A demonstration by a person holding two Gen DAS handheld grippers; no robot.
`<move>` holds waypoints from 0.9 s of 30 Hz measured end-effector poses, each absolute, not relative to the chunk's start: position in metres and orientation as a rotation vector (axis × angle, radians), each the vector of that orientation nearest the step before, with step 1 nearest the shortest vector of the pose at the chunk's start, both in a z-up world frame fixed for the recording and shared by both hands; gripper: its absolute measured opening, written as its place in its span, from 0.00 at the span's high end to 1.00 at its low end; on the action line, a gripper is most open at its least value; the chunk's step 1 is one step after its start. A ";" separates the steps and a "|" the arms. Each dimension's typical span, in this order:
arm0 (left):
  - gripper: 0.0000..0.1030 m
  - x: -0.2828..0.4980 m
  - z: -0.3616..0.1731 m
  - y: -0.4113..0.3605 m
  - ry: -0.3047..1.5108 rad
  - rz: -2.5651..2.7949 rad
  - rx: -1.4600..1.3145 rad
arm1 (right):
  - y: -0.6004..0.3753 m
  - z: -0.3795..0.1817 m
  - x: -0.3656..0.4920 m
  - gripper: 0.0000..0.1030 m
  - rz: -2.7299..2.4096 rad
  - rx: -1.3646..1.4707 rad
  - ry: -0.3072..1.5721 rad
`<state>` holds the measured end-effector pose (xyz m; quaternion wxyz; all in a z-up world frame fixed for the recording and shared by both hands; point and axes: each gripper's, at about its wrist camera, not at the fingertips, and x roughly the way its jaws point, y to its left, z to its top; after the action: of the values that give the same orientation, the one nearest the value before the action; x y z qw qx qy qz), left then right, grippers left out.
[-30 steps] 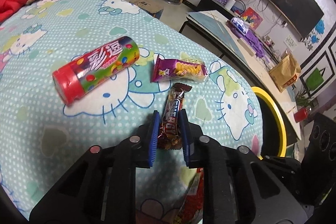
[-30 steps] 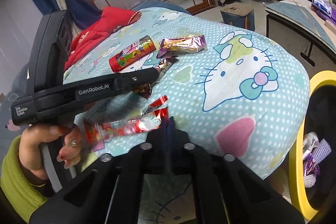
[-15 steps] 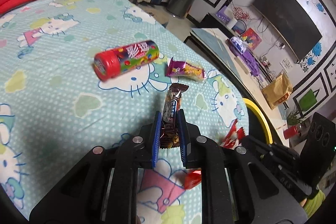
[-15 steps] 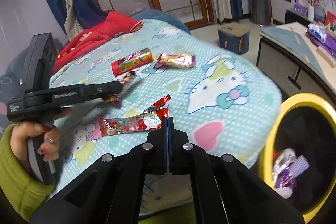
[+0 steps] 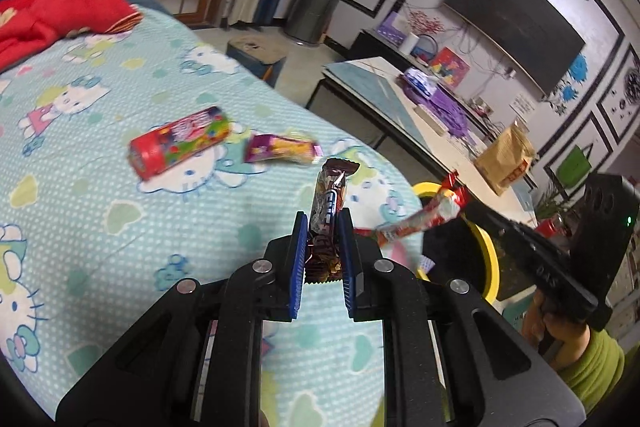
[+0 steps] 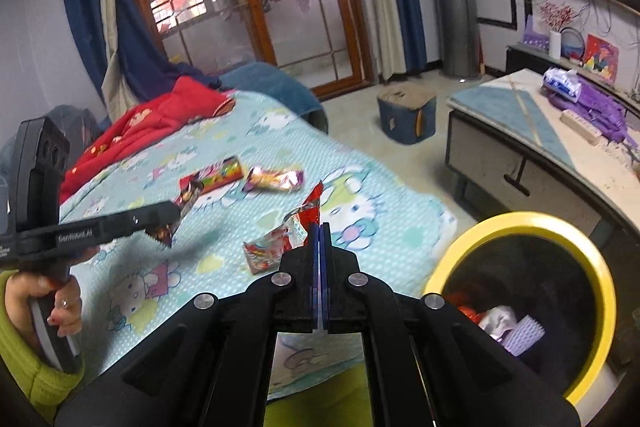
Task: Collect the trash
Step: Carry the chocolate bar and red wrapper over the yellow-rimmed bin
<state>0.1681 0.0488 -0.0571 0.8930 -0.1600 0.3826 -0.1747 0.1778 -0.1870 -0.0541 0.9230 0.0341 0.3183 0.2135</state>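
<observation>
My left gripper point(image 5: 323, 227) is shut on a brown candy bar wrapper point(image 5: 328, 203) and holds it above the bed; it also shows in the right wrist view point(image 6: 176, 217). My right gripper point(image 6: 319, 227) is shut on a red and silver wrapper point(image 6: 280, 239), lifted off the bed; that wrapper shows in the left wrist view point(image 5: 424, 219) near the bin. A red candy tube point(image 5: 180, 143) and a purple snack packet point(image 5: 280, 149) lie on the Hello Kitty bedsheet point(image 5: 80, 187). The yellow-rimmed trash bin point(image 6: 600, 267) stands beside the bed and holds several wrappers.
A red blanket point(image 6: 148, 123) lies at the far end of the bed. A low table point(image 6: 540, 147) with purple items stands to the right. A blue box point(image 6: 406, 117) sits on the floor beyond the bed.
Both grippers have risen and drawn back from the bed with their wrappers. The red and silver wrapper has come off the sheet and moved toward the bin.
</observation>
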 end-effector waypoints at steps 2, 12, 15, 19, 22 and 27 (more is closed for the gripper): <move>0.90 0.168 -0.054 0.039 0.789 -0.379 -0.317 | -0.196 -0.050 0.176 0.99 0.427 0.082 0.641; 0.90 0.164 -0.042 -0.013 0.780 -0.477 -0.240 | -0.258 -0.037 0.166 0.99 0.324 0.174 0.603; 0.90 0.163 -0.039 -0.032 0.786 -0.511 -0.213 | -0.274 -0.035 0.163 0.99 0.297 0.190 0.594; 0.90 0.161 -0.039 -0.054 0.792 -0.548 -0.180 | -0.290 -0.035 0.160 0.99 0.261 0.197 0.585; 0.90 0.160 -0.040 -0.071 0.797 -0.574 -0.152 | -0.303 -0.035 0.158 0.99 0.238 0.214 0.581; 0.90 0.157 -0.043 -0.099 0.807 -0.617 -0.100 | -0.321 -0.039 0.157 0.99 0.203 0.236 0.582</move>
<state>0.1567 -0.0989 -0.0432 0.8726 -0.0479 0.3861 -0.2952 0.1566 -0.3206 -0.0387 0.9460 0.1159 0.2858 0.0999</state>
